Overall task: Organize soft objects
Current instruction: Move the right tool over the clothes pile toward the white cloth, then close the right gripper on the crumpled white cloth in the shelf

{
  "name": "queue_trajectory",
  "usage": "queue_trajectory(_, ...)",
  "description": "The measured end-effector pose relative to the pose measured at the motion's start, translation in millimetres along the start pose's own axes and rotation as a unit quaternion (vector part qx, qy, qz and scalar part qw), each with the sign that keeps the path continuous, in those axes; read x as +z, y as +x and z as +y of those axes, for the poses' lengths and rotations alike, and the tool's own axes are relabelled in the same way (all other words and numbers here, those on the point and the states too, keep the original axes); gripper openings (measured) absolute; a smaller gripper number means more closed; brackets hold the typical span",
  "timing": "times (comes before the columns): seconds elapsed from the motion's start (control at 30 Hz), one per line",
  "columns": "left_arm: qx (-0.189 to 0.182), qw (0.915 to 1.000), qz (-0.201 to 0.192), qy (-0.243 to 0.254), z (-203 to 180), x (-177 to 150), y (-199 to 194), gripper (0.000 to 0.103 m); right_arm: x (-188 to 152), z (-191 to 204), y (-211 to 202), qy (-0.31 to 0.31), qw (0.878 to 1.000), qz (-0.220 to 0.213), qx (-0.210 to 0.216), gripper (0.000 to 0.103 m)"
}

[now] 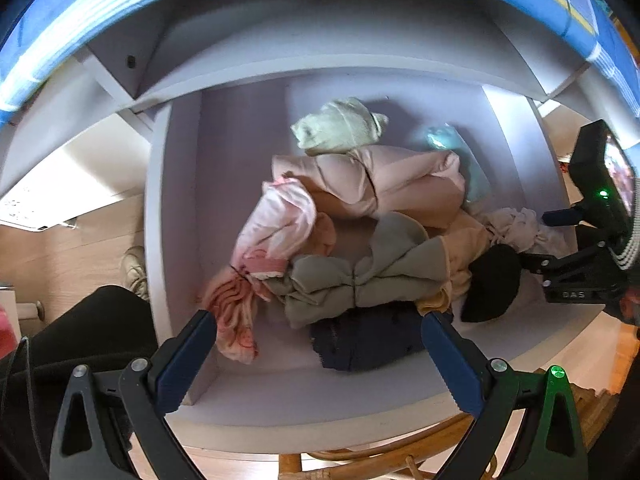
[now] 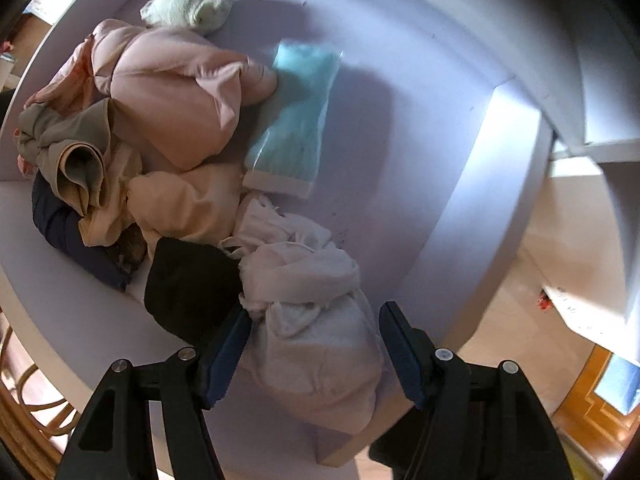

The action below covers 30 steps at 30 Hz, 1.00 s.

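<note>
**Both grippers over the clothes pile, right one astride the whitish cloth**

While both grippers point down at the pale lilac surface (image 2: 400, 128), a heap of soft items lies across it.

Left gripper (image 1: 316, 334): jaws spread wide, nothing between the pads. One blue pad sits just beside the pink-and-white striped cloth (image 1: 236, 320); the other sits over the edge of the dark navy folded garment (image 1: 368, 344). It grips nothing.

Right gripper (image 2: 314, 344): jaws part-way apart, standing either side of the crumpled whitish fleece garment (image 2: 316, 332). The fabric bulges between the blue pads. The left pad appears to touch the cloth; on the other side a thin gap seems to remain, so a firm pinch cannot be confirmed.

Pile layout, right wrist view:
- black soft item (image 2: 188, 284) touching the whitish garment, on its left
- peach fabric bundle (image 2: 188, 200) above the black one
- large dusty-pink padded garment (image 2: 172, 92) further back
- pale green towel-like roll (image 2: 192, 4) at the far edge
- flat turquoise packet in clear wrap (image 2: 296, 120), beside the pink garment, partly tucked under it
- grey-olive fleece piece (image 2: 68, 148) at the left, over the navy garment

Left wrist view, lower edge: wicker chair (image 1: 360, 464) below the surface, and a black-clad leg (image 1: 92, 332) at the left.
</note>
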<state>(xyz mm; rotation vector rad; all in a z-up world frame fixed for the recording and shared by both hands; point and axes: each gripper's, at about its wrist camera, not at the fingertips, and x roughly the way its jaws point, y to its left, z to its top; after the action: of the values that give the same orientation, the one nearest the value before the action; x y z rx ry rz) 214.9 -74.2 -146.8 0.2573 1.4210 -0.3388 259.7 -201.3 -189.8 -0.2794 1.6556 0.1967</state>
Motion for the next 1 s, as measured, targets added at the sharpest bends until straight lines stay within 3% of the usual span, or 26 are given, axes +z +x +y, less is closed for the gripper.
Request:
queue_trajectory(0.1, -0.001, 0.9999, 0.002, 0.010, -5, 1, 3, 0.103, -4, 2, 11, -0.001, 1.000, 0.017, -0.003, 0.067)
queue_trajectory(0.27, 0.003, 0.9999, 0.003, 0.013, -6, 2, 6, 0.103, -10, -3, 11, 0.012, 1.000, 0.016, 0.007, 0.058)
queue_trajectory(0.33, 0.016, 0.9998, -0.007, 0.011, -4, 3, 4, 0.103, -15, -10, 5, 0.028, 1.000, 0.007, 0.012, 0.051)
queue_trajectory(0.53, 0.030, 0.9991, -0.029, 0.008, 3, 9, 0, 0.103, -25, -38, -18, 0.097, 0.994, -0.033, 0.035, 0.047)
queue_trajectory(0.77, 0.043, 0.9918, -0.025, 0.117, -31, 12, 17, 0.103, -26, -56, -32, 0.144, 0.983, -0.065, 0.091, 0.047)
queue_trajectory(0.9, 0.032, 0.9856, 0.006, 0.166, -47, 13, 40, 0.102, -33, -52, -38, 0.154, 0.980, -0.072, 0.104, 0.047)
queue_trajectory(1.0, 0.045, 0.9796, 0.032, 0.193, -54, 12, 58, 0.097, -31, -55, -34, 0.173, 0.975, -0.070, 0.121, 0.047)
